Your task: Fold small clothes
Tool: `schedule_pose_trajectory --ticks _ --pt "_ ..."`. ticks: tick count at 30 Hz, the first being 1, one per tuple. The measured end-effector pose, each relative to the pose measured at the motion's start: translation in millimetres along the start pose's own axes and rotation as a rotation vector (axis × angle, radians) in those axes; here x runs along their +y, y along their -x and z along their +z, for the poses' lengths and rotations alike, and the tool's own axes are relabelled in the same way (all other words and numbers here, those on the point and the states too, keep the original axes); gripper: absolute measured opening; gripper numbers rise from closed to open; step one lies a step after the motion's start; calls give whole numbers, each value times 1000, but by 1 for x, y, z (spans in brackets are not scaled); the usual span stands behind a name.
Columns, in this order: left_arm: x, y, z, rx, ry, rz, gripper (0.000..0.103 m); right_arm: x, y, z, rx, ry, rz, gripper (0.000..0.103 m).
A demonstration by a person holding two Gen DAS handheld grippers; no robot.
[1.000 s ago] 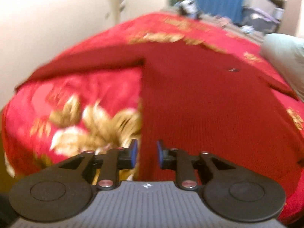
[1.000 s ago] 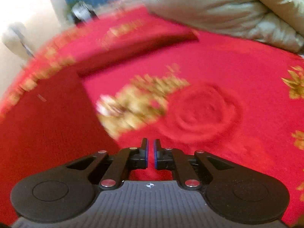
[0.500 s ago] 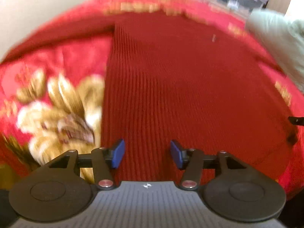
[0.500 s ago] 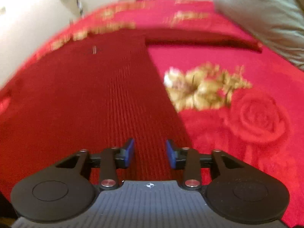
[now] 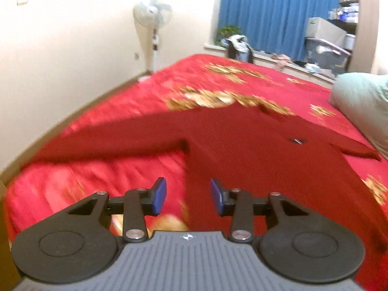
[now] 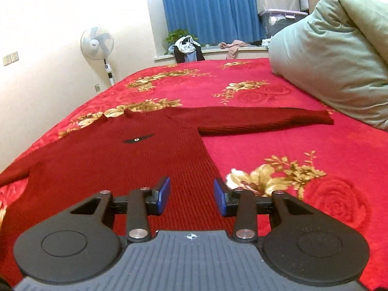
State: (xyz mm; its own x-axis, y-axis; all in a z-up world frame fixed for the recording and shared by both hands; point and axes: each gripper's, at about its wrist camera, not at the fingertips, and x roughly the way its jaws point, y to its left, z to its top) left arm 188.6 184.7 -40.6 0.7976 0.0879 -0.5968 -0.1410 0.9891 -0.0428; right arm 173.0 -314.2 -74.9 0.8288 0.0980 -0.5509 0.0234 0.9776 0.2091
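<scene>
A dark red knitted sweater [image 6: 126, 155] lies flat on the red flowered bedspread [image 6: 303, 145], sleeves spread out to both sides. It also shows in the left wrist view [image 5: 254, 160]. My left gripper [image 5: 188, 197] is open and empty above the sweater's left bottom edge. My right gripper [image 6: 191, 195] is open and empty above the sweater's right bottom edge. The right sleeve [image 6: 266, 118] reaches toward the pillow.
A pale green pillow [image 6: 334, 55] lies at the right of the bed. A white standing fan [image 6: 98, 46] is by the wall at the left. A windowsill with clothes [image 6: 186, 48] and blue curtains [image 6: 213, 9] is behind the bed.
Both grippers have opened from nearly shut. Both have tilted up and drawn back, so the room beyond the bed now shows. The sweater has not moved.
</scene>
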Motion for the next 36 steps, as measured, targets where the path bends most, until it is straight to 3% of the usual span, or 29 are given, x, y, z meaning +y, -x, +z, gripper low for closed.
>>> schedule_pose_trajectory --ticks 6,10,11,12,13,15,18,24,29,36 --pt "59 -60 61 15 -7 100 46 9 -12 1 -1 15 -27 42" --pt "109 -105 51 47 66 156 50 21 -23 -2 45 73 -87 48" --pt "123 -118 43 104 115 167 50 23 -25 -4 59 86 -105 48" --pt "136 -135 38 214 184 175 49 24 -28 -5 73 94 -115 48" --pt "150 -146 37 257 267 174 49 25 -32 -6 94 100 -123 48" --pt "170 -150 38 238 400 167 50 27 -38 -8 131 110 -146 48" --pt "185 -156 40 236 446 191 59 29 -47 -12 178 121 -180 48" --pt "215 -169 28 262 634 159 66 28 -53 -12 202 110 -182 48" --pt "228 -162 17 249 721 152 69 29 -53 -10 196 119 -181 48" --pt "236 -170 19 216 765 165 70 29 -53 -10 198 124 -180 48"
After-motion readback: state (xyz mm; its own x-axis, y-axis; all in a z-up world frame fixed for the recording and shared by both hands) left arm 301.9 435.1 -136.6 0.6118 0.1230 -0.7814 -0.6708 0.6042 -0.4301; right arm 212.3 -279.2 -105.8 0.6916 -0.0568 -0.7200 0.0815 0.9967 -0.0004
